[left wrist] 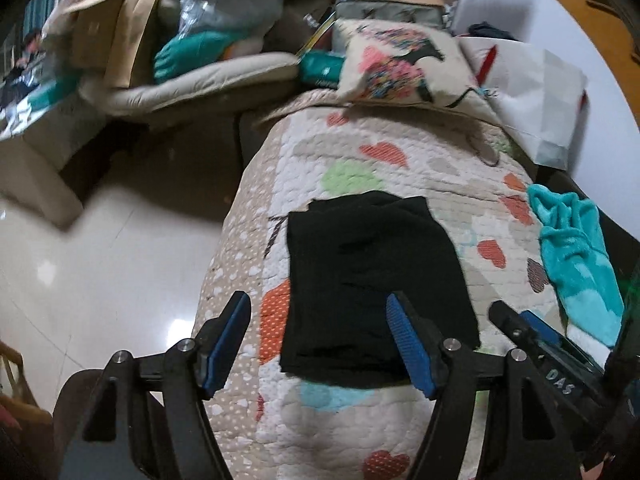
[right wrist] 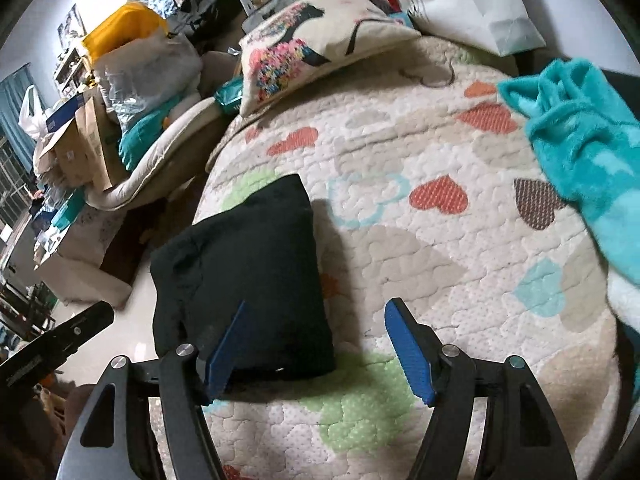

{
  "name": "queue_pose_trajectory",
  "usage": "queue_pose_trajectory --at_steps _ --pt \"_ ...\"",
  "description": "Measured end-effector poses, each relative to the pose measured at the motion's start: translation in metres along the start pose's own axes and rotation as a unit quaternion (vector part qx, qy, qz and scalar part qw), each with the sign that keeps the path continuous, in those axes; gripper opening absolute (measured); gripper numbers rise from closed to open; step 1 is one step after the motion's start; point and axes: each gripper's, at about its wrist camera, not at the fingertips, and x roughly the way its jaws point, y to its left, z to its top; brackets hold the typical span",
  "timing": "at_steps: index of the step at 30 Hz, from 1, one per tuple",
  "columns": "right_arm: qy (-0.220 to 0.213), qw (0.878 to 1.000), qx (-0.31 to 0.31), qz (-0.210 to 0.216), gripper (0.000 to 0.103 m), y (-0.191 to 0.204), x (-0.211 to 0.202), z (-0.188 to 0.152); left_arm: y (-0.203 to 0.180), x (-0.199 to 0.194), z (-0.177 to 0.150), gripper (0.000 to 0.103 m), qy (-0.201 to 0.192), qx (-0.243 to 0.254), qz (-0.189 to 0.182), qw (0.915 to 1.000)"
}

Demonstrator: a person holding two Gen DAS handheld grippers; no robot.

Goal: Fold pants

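Note:
The black pants lie folded into a compact rectangle on a quilt with heart patterns. My left gripper is open and empty, hovering above the near edge of the pants. The pants also show in the right wrist view, at the quilt's left edge. My right gripper is open and empty, just to the right of the pants' near corner. The right gripper also shows in the left wrist view, at the right of the pants.
A teal fleece garment lies on the quilt's right side. A printed cushion and a white paper bag sit at the far end. A cluttered beige couch with boxes and bags stands left. Glossy floor lies beyond the left edge.

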Motion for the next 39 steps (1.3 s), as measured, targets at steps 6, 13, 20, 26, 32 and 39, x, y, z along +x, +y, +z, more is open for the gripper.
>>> queue_pose_trajectory --at_steps 6,13,20,26,32,39 --pt "-0.001 1.0 -0.006 -0.007 0.075 0.002 -0.003 -0.008 -0.014 -0.006 -0.015 0.07 -0.004 0.027 0.011 0.9996" --pt "-0.004 1.0 -0.014 -0.013 0.075 0.003 -0.004 -0.011 -0.026 -0.006 -0.026 0.07 0.0 0.049 0.015 0.9987" --pt "-0.005 1.0 -0.02 -0.019 0.076 0.006 -0.004 -0.014 -0.031 -0.008 -0.028 0.07 -0.004 0.06 0.01 0.9981" --pt "-0.004 1.0 -0.02 -0.023 0.076 0.004 -0.002 -0.014 -0.033 -0.007 -0.029 0.07 0.0 0.061 0.009 0.9981" --pt "-0.002 0.999 -0.025 -0.025 0.077 0.003 -0.001 -0.015 -0.035 -0.004 -0.031 0.07 0.005 0.067 0.007 0.9977" --pt "0.001 0.999 -0.03 -0.027 0.077 0.004 0.002 -0.016 -0.034 0.001 -0.033 0.07 0.016 0.067 0.004 0.9976"
